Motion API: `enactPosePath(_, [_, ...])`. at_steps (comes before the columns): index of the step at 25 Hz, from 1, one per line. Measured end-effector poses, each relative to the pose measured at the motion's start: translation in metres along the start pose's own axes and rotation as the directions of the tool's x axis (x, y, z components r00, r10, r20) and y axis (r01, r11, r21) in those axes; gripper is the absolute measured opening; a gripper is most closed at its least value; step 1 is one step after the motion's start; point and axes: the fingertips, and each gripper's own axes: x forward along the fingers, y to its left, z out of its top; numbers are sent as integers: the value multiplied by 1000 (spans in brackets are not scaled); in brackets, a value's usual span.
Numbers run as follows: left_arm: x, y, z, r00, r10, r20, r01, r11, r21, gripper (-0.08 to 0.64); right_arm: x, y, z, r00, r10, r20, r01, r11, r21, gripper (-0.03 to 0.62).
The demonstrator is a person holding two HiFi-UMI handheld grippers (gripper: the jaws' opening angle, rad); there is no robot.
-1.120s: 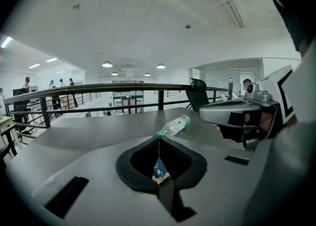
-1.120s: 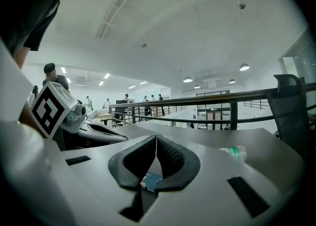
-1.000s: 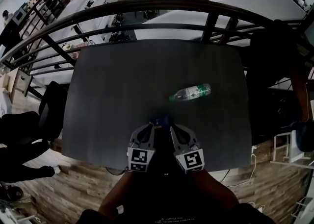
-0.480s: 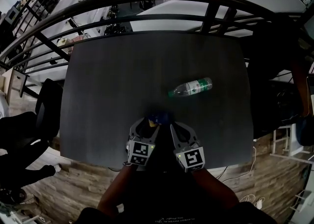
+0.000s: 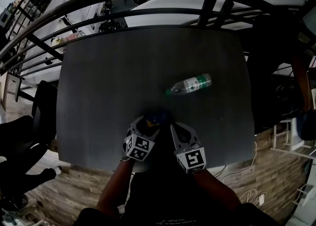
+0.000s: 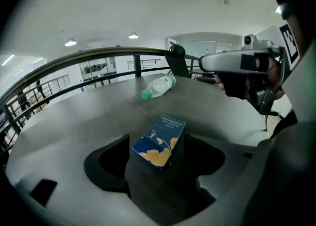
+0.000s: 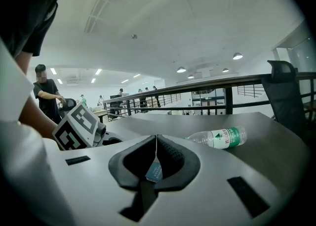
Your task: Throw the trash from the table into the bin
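Railing [image 5: 148,2] of dark curved bars closes the far side, with an open office level beyond and below it. A wooden floor [image 5: 59,190] lies under the table and a black chair [image 5: 44,106] stands at its left edge. I can see no bin in any view.

The tabletop [image 5: 108,86] is dark, matt and flat, and carries only two bits of trash.

The plastic bottle [image 5: 190,84] lies on its side right of centre, well apart from both grippers, green cap end turned toward them. It looks close to empty, so I'd judge it light, thin-walled and ready to roll or dent. The labelled middle of the body seems the safest place to take it.

The small blue box [image 6: 160,141] lies near the near edge, between the jaws of the left gripper [image 6: 157,165]. Those jaws have just been opening and stand wide apart, pads clear of it on both sides. It looks like light card, stiff at the edges but crushable, best pinched gently across its narrow sides.

The right gripper [image 7: 156,158], just beside the left, has its jaws together on nothing.
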Motion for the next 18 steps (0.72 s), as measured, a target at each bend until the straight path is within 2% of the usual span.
enactPosePath(6, [15,5,-5,999,-17,-34,18,1000,21,334,4,-1,-3,1000,-5,-10,5,1000,13,25])
enactPosePath(15, [22,5,-8,998,-54,-37,54,999,-4,331,3,-7,-6,1000,-16,-16,17,1000,18,25])
enactPosePath(18, [22,2,-6,998,-58,-38,58,998,9,303,5,-6,-5,1000,-15,-14,15,1000,20,25])
